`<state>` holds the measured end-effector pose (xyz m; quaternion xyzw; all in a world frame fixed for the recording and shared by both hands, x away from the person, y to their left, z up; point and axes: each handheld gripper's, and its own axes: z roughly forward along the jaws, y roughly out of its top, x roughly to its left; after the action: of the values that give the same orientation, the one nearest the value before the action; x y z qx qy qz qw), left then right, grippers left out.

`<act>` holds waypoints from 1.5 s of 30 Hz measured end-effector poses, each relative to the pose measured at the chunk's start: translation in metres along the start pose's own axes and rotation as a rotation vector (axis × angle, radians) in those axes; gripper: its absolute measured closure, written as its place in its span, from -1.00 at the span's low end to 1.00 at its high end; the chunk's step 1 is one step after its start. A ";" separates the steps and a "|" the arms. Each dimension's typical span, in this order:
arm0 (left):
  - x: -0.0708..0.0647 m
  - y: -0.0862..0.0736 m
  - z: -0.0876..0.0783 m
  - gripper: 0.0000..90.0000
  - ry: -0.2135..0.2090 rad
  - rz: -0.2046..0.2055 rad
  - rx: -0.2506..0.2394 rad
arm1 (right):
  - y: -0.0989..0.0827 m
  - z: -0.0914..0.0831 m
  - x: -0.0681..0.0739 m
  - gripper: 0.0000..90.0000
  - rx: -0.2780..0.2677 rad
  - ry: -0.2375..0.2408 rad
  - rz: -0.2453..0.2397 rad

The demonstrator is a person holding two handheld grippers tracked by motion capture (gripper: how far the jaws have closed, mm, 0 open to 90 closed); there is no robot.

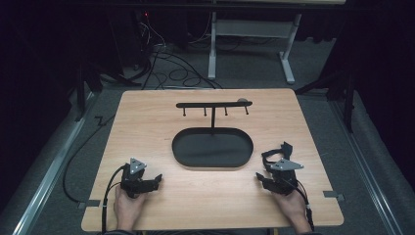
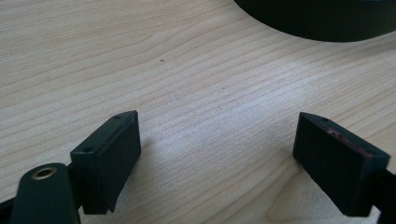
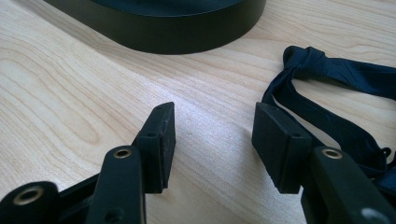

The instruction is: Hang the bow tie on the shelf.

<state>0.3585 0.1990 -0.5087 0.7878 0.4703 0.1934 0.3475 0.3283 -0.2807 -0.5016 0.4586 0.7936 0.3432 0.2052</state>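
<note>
A black stand [image 1: 213, 128] is sitting at the middle of the wooden table [image 1: 147, 122] — an oval, low-walled tray base with a thin upright post rising from its far edge and a horizontal bar across the top, four short pegs hanging down from that bar. The tray's dark rim is showing at the far edge of both gripper views [image 2: 322, 21] [image 3: 168, 28].

A black strap [image 1: 274, 152] is lying crumpled on the table to the right of the tray, just beyond the right gripper; in the right gripper view it is looping past the right-hand jaw [image 3: 336, 74], with a knot at its far end.

The left gripper [image 1: 155, 180] is resting near the table's near-left corner, held by the person's left hand [image 1: 128, 204]. Its jaws are standing wide apart [image 2: 217, 154] with bare wood between them, gripping nothing.

The right gripper [image 1: 260, 179] is sitting at the near right, held by the right hand [image 1: 292, 204], its jaws spread to a moderate gap [image 3: 212, 140] — nothing between them, and the strap is lying just beside the outer jaw; whether it is touching, I cannot tell.

Open wood is stretching between the two grippers and in front of the tray, and the near edge of the table is lying just behind both hands.
</note>
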 end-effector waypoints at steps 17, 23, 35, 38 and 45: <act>0.000 0.000 0.000 -0.64 0.001 -0.001 -0.002 | 0.000 0.000 0.002 0.21 -0.003 0.000 -0.003; 0.000 0.000 0.000 -0.64 0.001 -0.001 -0.002 | -0.001 -0.002 0.003 0.26 0.000 0.006 -0.013; 0.000 0.000 -0.001 -0.63 0.003 -0.001 0.001 | 0.002 -0.026 -0.003 0.29 -0.075 0.000 0.004; 0.000 0.000 -0.001 -0.63 0.003 -0.001 -0.001 | 0.004 -0.030 -0.006 0.29 -0.081 -0.007 0.023; 0.000 0.000 0.000 -0.63 0.004 -0.001 -0.003 | 0.012 -0.033 -0.016 0.29 -0.079 -0.032 0.071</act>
<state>0.3580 0.1993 -0.5087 0.7866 0.4713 0.1954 0.3478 0.3221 -0.3018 -0.4706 0.4834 0.7594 0.3738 0.2235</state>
